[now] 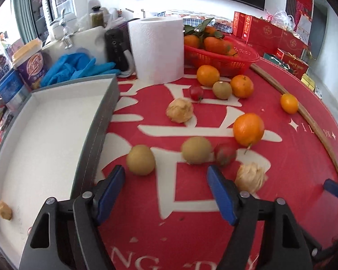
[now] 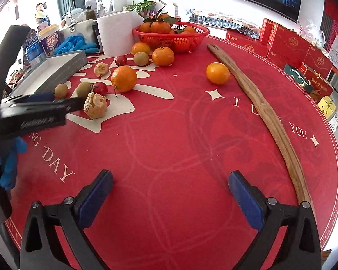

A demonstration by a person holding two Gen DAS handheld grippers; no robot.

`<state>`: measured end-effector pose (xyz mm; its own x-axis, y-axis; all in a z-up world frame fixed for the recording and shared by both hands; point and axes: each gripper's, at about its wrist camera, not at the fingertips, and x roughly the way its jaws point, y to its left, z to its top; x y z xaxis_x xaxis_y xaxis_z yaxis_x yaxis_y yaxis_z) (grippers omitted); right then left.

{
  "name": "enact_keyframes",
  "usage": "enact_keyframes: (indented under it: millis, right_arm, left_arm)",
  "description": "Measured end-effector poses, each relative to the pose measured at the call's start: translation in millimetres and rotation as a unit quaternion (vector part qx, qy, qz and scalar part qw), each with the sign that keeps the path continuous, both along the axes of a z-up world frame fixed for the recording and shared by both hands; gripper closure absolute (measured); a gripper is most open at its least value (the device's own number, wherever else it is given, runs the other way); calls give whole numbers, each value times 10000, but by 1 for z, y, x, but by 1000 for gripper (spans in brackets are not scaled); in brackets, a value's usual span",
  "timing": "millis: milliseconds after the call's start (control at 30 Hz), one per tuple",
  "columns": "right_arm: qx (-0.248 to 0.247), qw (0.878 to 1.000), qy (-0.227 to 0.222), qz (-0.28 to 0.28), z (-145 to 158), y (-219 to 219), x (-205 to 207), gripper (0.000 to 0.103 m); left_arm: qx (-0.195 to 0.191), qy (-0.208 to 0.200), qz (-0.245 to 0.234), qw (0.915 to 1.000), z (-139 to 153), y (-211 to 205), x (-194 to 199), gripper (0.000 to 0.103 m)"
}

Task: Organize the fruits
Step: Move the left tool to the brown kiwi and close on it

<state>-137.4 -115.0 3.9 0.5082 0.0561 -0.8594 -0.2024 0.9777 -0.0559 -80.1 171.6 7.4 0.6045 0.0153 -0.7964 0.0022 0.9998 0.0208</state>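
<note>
Left gripper (image 1: 165, 181) is hanging jaws apart, empty, over kiwis (image 1: 141, 159) beside the grey tray (image 1: 97, 121), probably lining up a grab. Right gripper (image 2: 170, 185) is idling apart over bare mat.

Rough wooden stick (image 2: 262, 110) — plastic basket (image 2: 180, 38)

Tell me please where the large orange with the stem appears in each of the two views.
Left wrist view: large orange, right of centre, behind the red tomato.
Right wrist view: large orange, upper left, right of that tomato.
Shared landmark: red basket of oranges.
</note>
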Motion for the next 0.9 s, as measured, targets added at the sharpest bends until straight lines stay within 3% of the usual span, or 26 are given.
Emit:
enact_keyframes:
  millis: [167,233,400,500,767,900]
  right_arm:
    - [4,10000,-10,6,0,0,0,0]
    - [4,10000,-12,6,0,0,0,0]
    - [4,10000,-9,3,0,0,0,0]
    - [5,10000,-10,3,0,0,-1,0]
    - [4,10000,-10,2,0,0,-1,0]
    - [5,10000,-10,1,0,0,-1,0]
  left_arm:
    - [-195,-27,-577,9981,5,-19,-9,35]
    - [-346,-53,-503,9981,9,-11,-10,35]
    - [-80,-151,-287,9994,9,11,-10,35]
    - [-140,-178,-255,9994,9,18,-9,35]
    - [35,-15,-88,10000,3,1,14,36]
    - [48,0,2,10000,2,4,28,46]
